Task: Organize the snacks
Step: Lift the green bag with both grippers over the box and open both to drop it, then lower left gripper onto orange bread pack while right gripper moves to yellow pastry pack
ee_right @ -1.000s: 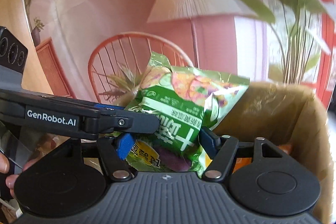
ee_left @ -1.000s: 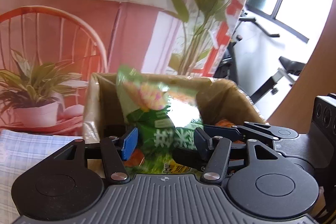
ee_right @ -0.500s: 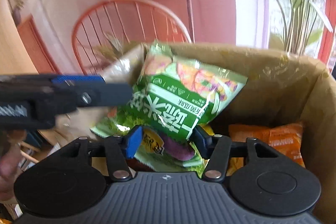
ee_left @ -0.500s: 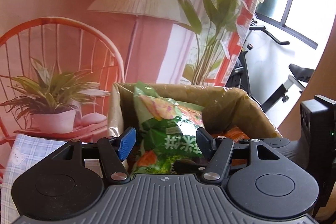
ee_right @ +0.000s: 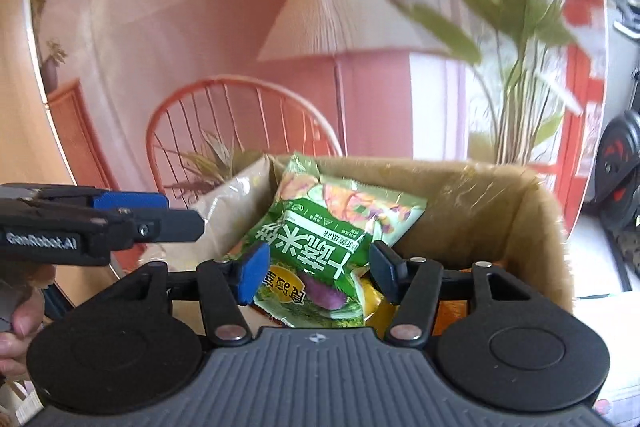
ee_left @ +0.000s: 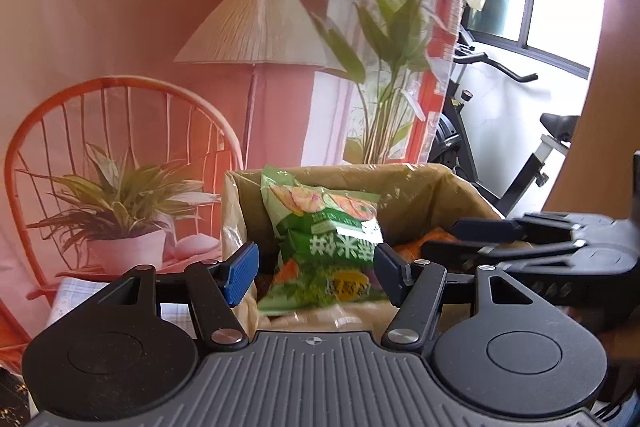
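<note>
Opening, empty right gripper [ee_right: 316, 265], wide left gripper [ee_left: 316, 269]; crinkly glossy packet [ee_right: 340, 215] in cardboard box [ee_right: 492, 195].

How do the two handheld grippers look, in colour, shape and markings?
Both the left gripper and the right gripper are black plastic, each with a ribbed grey-black body, two round discs, silver rivets and linkage arms. On each, one of the fingers carries a bright blue pad, the other a darker navy one. White "GenRobot.AI" lettering marks the left gripper's side.
</note>
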Available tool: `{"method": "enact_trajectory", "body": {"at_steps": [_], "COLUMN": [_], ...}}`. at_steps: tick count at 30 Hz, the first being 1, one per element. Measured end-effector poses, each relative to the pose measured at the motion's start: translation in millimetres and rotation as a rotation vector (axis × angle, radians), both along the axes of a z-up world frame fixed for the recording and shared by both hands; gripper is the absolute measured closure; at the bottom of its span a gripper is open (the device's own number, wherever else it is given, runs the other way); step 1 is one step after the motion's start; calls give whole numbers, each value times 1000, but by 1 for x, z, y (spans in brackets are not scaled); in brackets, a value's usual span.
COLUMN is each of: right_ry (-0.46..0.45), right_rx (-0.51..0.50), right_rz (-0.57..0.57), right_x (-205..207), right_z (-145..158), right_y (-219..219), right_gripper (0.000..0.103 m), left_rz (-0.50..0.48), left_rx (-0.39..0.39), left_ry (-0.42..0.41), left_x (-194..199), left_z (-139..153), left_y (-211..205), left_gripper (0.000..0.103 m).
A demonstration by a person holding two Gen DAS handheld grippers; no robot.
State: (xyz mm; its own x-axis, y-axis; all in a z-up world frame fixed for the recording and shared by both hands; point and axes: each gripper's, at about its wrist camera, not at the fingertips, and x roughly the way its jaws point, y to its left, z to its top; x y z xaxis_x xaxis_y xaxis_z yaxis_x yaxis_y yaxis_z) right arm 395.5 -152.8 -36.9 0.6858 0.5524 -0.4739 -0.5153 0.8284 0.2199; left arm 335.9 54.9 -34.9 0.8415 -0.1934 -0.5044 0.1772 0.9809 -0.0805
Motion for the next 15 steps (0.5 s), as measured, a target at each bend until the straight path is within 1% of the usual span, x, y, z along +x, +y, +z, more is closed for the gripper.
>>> {"method": "enact_trajectory", "body": {"at_steps": [4,8,11,15], "right_ry": [-24,-40,-49,-47], "right_rx": [28,47,45,23], "right_rz": [-15,-18,-10,-16], "right_x": [-24,-49,-69,-93], "right_z": [8,9,4,-10], "right_y": [-20,-36,-45,-52], "right_gripper": [44,44,44,44], "left_rz": [1,1,-6,-25], "left_rx": [2,-9,-32,-59], "left_ry": [-11,-18,-8,24], "left_x": [-21,-44,-56,-71], "left_z": [-1,-4,-12,-31], "left_y": [-1,-1,-2,-9], "left_gripper": [37,37,37,37]}}
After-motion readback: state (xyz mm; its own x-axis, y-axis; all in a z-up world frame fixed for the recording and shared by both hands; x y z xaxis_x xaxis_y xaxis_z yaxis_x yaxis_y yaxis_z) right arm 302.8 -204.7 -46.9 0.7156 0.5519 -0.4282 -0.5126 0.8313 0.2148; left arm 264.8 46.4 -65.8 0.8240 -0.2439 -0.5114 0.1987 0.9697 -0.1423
